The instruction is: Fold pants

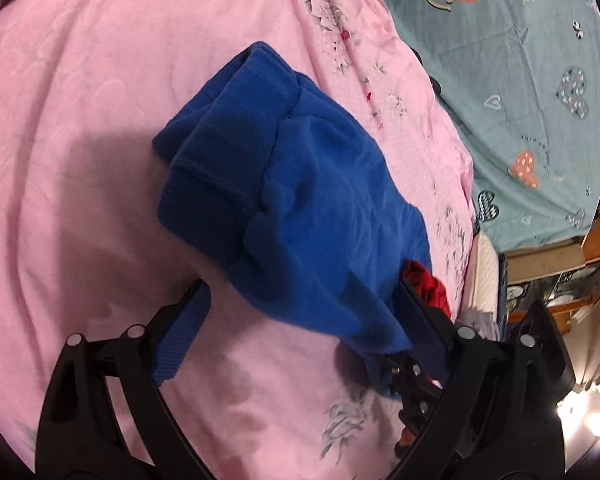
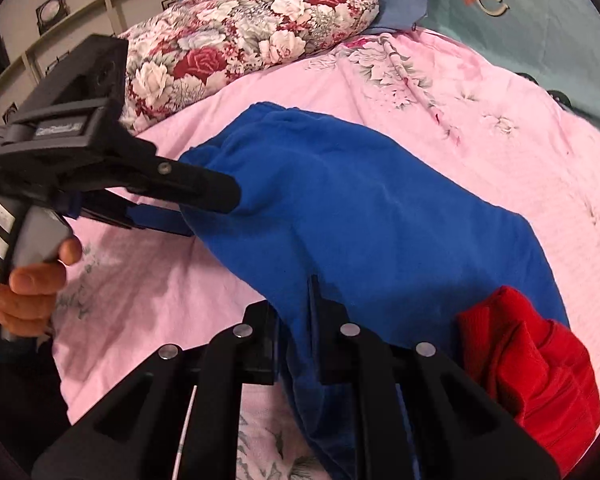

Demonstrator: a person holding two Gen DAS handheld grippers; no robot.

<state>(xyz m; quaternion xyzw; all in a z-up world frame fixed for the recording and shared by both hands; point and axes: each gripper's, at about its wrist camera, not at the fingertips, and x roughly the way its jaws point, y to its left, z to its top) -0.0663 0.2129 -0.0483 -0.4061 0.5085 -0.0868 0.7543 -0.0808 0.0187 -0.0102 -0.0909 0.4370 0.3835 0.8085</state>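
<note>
Your pants (image 2: 380, 208) solid royal blue, red garment (image 2: 528, 364) beside them, your pink bedspread (image 1: 80, 120) with grey floral print, pillow (image 2: 252, 28) in red-and-white roses, teal sheet (image 1: 500, 80) with hearts, black grippers

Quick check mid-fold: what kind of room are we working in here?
Most likely a bedroom. The blue pants lie on a pink floral bedsheet spread over a bed, a floral pillow sits at its head, and a teal heart-print sheet lies alongside.

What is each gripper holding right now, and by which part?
The right gripper pinches the blue fleece pants at their near edge; the left gripper is open, holding nothing.
</note>
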